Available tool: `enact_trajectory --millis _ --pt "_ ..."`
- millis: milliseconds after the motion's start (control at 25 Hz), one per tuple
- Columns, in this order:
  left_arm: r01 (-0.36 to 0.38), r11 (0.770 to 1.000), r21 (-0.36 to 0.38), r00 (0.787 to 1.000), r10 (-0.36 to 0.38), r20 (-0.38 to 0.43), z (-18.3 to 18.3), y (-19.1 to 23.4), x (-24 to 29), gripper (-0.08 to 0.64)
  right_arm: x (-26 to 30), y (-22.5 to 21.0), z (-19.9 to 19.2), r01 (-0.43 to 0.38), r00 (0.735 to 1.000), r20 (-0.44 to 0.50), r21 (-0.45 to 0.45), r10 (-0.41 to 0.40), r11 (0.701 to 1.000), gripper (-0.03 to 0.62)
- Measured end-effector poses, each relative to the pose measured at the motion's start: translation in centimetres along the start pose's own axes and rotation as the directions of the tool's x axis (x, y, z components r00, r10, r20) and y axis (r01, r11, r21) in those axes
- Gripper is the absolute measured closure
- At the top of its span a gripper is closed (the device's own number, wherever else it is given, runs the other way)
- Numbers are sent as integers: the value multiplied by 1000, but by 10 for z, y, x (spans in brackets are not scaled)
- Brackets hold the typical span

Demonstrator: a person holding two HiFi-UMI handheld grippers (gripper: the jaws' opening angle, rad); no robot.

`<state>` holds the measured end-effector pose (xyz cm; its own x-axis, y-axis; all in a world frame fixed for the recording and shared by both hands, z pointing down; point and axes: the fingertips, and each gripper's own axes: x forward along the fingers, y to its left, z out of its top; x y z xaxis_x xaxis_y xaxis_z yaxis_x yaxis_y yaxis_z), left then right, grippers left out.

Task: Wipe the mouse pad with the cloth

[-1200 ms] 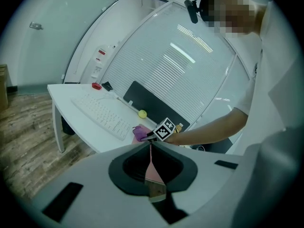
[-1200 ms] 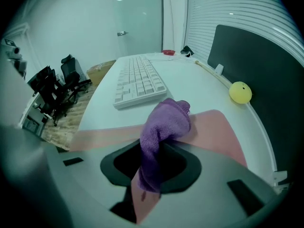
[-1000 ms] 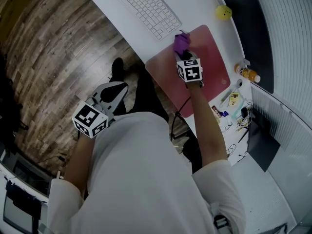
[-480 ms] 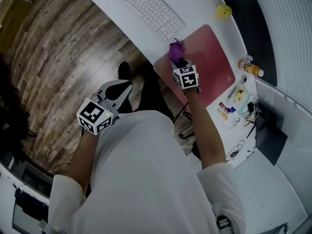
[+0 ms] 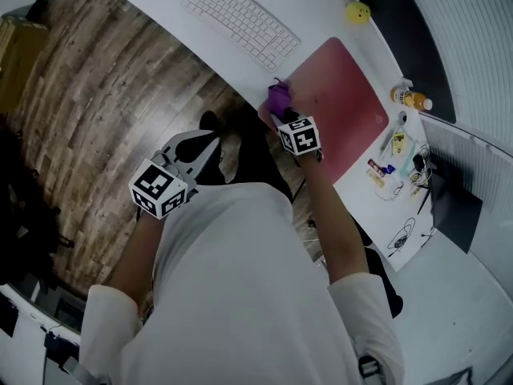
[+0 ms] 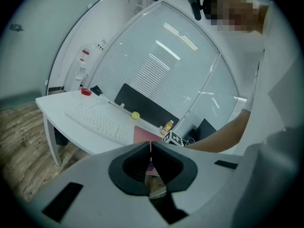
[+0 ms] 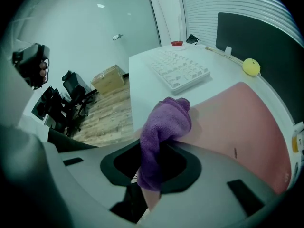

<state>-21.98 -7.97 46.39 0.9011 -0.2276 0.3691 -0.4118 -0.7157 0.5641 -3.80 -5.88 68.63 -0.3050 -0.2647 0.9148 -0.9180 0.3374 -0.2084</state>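
Note:
A red mouse pad (image 5: 345,103) lies on the white desk (image 5: 321,6), right of the keyboard. My right gripper (image 5: 282,112) is shut on a purple cloth (image 5: 278,98) and holds it down on the pad's near left corner. In the right gripper view the cloth (image 7: 166,125) bunches out of the jaws onto the pad (image 7: 237,122). My left gripper (image 5: 210,143) hangs off the desk over the floor, beside the person's legs. In its own view the left gripper (image 6: 150,148) has its jaws shut with nothing in them, and the pad (image 6: 142,134) shows beyond.
A white keyboard (image 5: 240,18) lies left of the pad. A yellow ball (image 5: 357,11) and an orange bottle (image 5: 410,99) stand at the back. Small clutter and cables (image 5: 393,167) lie right of the pad. Wood floor (image 5: 88,95) lies below the desk's near edge.
My right gripper has slid the cloth along the pad's left side toward the near corner. The left gripper has stayed where it was.

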Motion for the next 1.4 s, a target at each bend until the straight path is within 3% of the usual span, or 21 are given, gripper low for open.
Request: enact_trajectory --millis 320,520,1040,1400 --pt "65 997 32 998 -64 -23 3 -1 0 535 -6 36 -20 -77 996 -38 65 79 995 480" --pt "138 988 76 988 -132 -79 2 -8 16 535 -32 43 -28 -96 995 2 143 96 985 480" --pt "233 962 144 966 -213 -145 16 -45 62 535 -114 9 -62 -31 988 153 290 -15 956 480" --pt "223 959 174 967 -196 -160 21 -85 89 535 -175 -10 -100 -18 969 234 378 -77 926 480"
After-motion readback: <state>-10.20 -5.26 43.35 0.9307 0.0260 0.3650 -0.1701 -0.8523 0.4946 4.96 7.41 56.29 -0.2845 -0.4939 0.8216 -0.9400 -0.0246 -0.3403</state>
